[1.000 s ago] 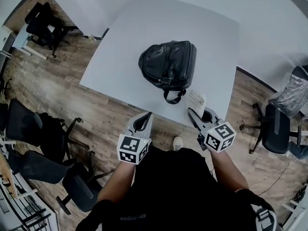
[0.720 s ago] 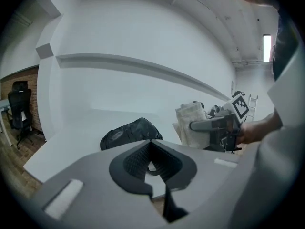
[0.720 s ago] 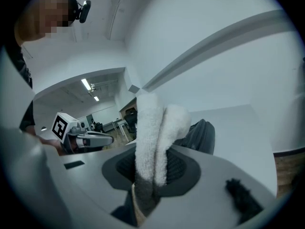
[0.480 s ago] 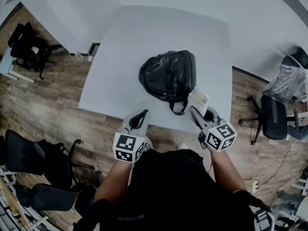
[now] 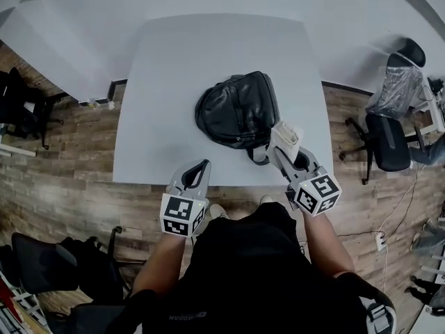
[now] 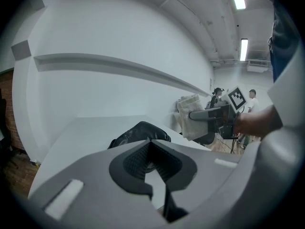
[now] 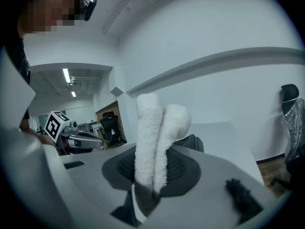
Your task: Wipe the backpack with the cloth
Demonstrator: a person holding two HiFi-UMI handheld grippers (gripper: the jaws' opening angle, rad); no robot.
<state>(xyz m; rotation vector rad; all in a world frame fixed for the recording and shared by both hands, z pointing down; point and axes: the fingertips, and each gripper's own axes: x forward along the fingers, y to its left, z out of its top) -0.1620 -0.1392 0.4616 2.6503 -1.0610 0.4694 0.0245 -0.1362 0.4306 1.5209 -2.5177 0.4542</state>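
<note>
A black leather backpack (image 5: 238, 110) lies on the white table (image 5: 174, 68), its carry handle toward me. My right gripper (image 5: 284, 153) is shut on a folded white cloth (image 5: 286, 136), which hangs just to the right of the handle, at the backpack's near right corner. In the right gripper view the cloth (image 7: 156, 142) sticks up between the jaws and hides most of the backpack (image 7: 194, 142). My left gripper (image 5: 201, 167) is shut and holds nothing, over the table's near edge, apart from the backpack (image 6: 139, 132).
Office chairs (image 5: 386, 142) stand on the wood floor to the right of the table, and more dark chairs (image 5: 49, 266) at the lower left. A white wall runs behind the table. People (image 6: 251, 98) stand far off in the left gripper view.
Both grippers have come forward to the table's near edge. The right one carried the cloth up beside the backpack's handle. The view has shifted so the table sits squarer.
</note>
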